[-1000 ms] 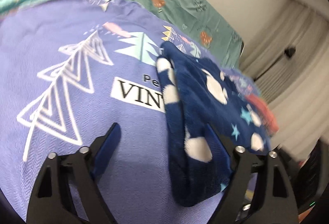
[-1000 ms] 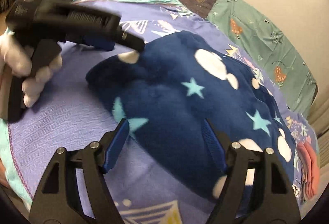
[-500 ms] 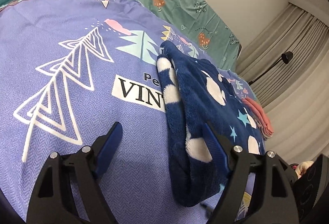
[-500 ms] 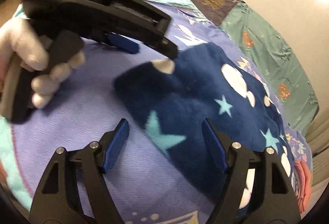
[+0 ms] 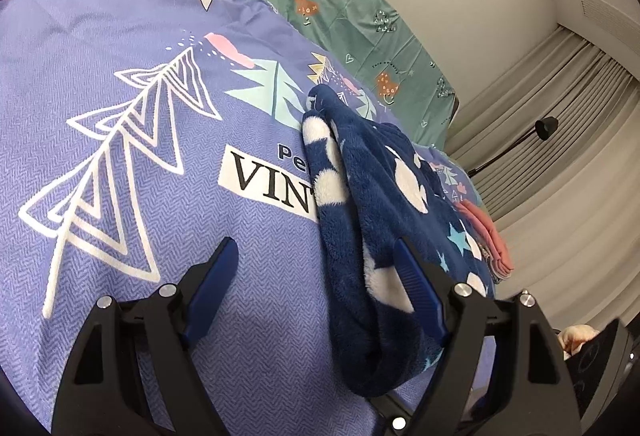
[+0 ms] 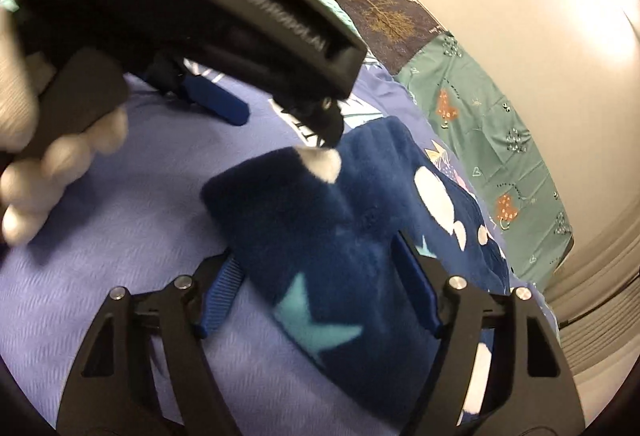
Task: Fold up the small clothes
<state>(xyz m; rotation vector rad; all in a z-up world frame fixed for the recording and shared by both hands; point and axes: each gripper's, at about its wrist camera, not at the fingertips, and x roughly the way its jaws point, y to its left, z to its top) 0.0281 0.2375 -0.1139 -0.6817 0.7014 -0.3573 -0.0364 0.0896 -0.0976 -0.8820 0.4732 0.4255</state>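
A navy fleece garment (image 5: 372, 220) with white dots and light-blue stars lies folded on a purple printed blanket (image 5: 120, 163). My left gripper (image 5: 316, 272) is open; its right finger is against the garment's near edge and its left finger hovers over bare blanket. In the right wrist view the garment (image 6: 340, 236) fills the middle. My right gripper (image 6: 320, 276) is open with the garment's near corner between its fingers. The left gripper's body and gloved hand (image 6: 60, 163) hang over the garment's far end.
A folded pink cloth (image 5: 490, 236) lies past the garment. A green patterned sheet (image 5: 360, 19) and a dark tree-print fabric (image 6: 388, 19) cover the far side by the wall. Curtains and a black lamp (image 5: 546, 125) stand at the right.
My right gripper has moved forward so the garment's corner now sits between its fingers. The left gripper's body has come closer in the right view. The left wrist view has barely shifted.
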